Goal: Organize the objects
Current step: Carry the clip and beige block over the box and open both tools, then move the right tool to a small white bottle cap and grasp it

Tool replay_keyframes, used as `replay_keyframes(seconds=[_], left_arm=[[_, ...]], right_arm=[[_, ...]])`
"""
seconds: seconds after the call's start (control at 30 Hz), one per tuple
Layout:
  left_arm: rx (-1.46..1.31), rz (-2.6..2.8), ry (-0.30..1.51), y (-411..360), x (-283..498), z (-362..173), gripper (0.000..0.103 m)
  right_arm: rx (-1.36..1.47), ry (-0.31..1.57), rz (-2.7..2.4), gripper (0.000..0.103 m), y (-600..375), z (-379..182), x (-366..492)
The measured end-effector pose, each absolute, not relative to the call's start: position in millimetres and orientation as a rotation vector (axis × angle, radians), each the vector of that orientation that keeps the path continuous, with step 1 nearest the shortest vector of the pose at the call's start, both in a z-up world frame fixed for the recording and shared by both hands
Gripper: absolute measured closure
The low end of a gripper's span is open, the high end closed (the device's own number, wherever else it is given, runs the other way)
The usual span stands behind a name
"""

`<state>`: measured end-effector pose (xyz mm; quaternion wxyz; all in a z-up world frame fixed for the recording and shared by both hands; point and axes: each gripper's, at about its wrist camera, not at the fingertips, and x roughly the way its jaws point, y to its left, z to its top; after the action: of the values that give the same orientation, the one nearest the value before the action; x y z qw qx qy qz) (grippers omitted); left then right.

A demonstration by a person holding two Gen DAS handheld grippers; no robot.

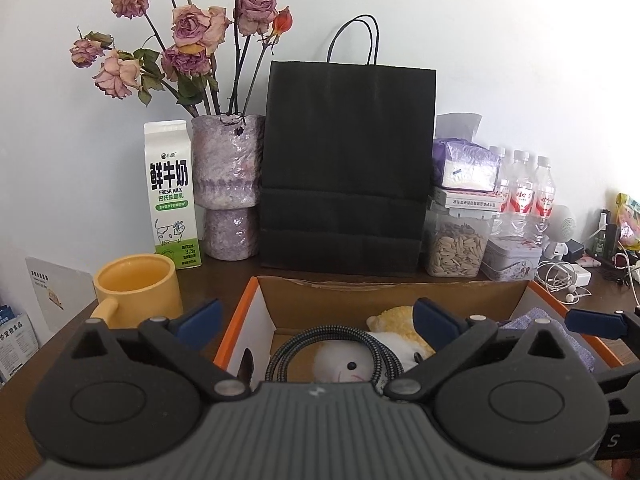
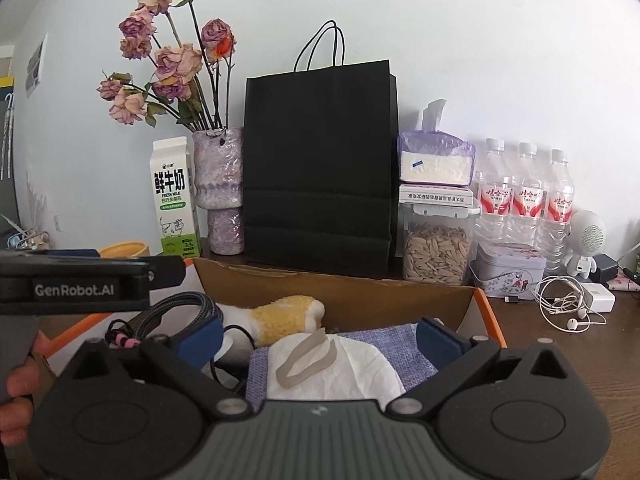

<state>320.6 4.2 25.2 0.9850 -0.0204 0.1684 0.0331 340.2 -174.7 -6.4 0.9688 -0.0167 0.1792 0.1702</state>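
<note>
Left gripper [image 1: 316, 320]: jaws spread wide, nothing between them, poised over near-left part of cardboard box [image 1: 384, 290]. Right gripper [image 2: 318, 338]: jaws likewise spread, empty, over box's right part. Box contents: plush toy [image 2: 280, 318] at centre, braided cable [image 1: 288, 354] coiled at left, blue cloth [image 2: 376, 338] at right with white mask [image 2: 340, 372] on top. Beyond box on surface [image 2: 560, 344]: yellow mug [image 1: 134, 288] left, milk carton [image 1: 172, 196], vase [image 1: 230, 184], black paper bag [image 1: 346, 168], water bottles [image 2: 526, 192] far right.

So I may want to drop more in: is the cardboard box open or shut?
Open. The cardboard box has no lid over it; the plush toy and braided cable lie visible inside.
</note>
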Motion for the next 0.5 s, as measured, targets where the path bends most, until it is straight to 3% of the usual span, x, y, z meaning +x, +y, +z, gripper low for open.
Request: replay_keyframes(seconds=[0.5], left_arm=[[-0.044, 0.043, 0.325, 5, 304, 22, 0.000]], right_arm=[[-0.058, 0.352, 0.347, 0.000, -174, -7, 326]])
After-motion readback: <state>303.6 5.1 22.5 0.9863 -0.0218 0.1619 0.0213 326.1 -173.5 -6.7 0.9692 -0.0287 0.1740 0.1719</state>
